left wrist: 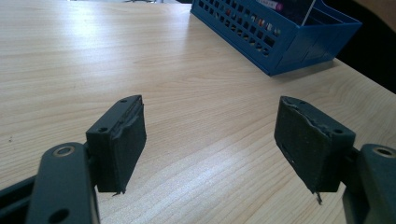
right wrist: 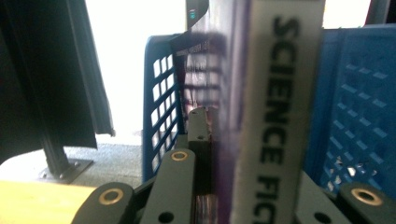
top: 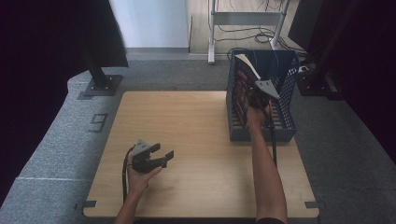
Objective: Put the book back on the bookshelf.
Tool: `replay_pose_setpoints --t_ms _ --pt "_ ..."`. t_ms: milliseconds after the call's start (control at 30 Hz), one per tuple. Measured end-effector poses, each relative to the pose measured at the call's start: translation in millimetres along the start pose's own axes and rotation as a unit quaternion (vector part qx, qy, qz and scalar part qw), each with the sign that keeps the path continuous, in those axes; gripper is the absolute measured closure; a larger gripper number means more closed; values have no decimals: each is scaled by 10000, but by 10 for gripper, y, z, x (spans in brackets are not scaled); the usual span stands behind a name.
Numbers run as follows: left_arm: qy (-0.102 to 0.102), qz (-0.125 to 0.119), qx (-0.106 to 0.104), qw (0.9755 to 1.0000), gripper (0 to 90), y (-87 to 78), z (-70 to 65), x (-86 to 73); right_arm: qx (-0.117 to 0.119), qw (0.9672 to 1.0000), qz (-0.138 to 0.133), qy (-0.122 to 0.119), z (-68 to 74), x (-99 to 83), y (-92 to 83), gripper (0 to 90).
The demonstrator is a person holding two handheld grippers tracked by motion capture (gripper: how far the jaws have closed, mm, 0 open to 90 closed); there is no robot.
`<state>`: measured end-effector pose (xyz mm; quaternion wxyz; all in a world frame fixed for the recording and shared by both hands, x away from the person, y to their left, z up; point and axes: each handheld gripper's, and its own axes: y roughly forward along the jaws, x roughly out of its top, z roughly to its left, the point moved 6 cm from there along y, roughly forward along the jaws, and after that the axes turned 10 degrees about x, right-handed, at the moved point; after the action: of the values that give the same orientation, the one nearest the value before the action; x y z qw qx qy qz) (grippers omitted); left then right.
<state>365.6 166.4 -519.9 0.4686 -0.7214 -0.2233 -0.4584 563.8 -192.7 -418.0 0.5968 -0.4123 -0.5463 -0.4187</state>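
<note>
A book point(top: 242, 83) with a dark cover stands tilted inside the blue mesh basket point(top: 286, 132) at the table's right back. My right gripper point(top: 255, 100) reaches into the basket and is shut on the book. In the right gripper view the white spine of the book point(right wrist: 280, 116) reads "SCIENCE FIC" and sits between my right gripper's point(right wrist: 245, 186) jaws, with the basket wall point(right wrist: 161, 93) behind it. My left gripper point(top: 164, 150) rests low over the front left of the table, open with nothing in it. In the left gripper view its pads point(left wrist: 119, 144) stand wide apart over bare wood, with the basket point(left wrist: 280, 44) farther off.
The light wooden table point(top: 187, 121) ends close to the basket on the right. A black stand base point(top: 100, 84) sits on the grey floor behind the table's left corner. White desk legs point(top: 211, 46) and cables lie farther back.
</note>
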Motion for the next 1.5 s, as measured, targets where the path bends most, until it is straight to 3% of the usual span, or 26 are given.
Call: replay_pose_setpoints --t_ms 200,333,433,667,833,1033,1500 --pt "15 7 -15 10000 249 -3 -15 1 285 9996 20 -16 130 -127 -72 794" --pt "26 1 -34 10000 249 -4 -39 6 484 9978 328 -308 256 -161 -153 756" --pt "60 -4 -46 10000 249 -11 -65 10 513 9963 560 -405 316 -176 -182 753" --pt "54 -45 -37 10000 249 -32 -60 27 394 9954 844 -205 266 -237 -160 763" --pt "32 -52 -53 10000 249 -33 -66 31 285 9955 858 -277 226 -232 -160 813" --pt "51 -43 -55 10000 249 -30 -79 28 173 9972 730 -64 119 -221 -166 817" --pt "22 -59 -15 10000 249 -40 -42 34 -144 9987 468 145 -7 -203 -80 818"
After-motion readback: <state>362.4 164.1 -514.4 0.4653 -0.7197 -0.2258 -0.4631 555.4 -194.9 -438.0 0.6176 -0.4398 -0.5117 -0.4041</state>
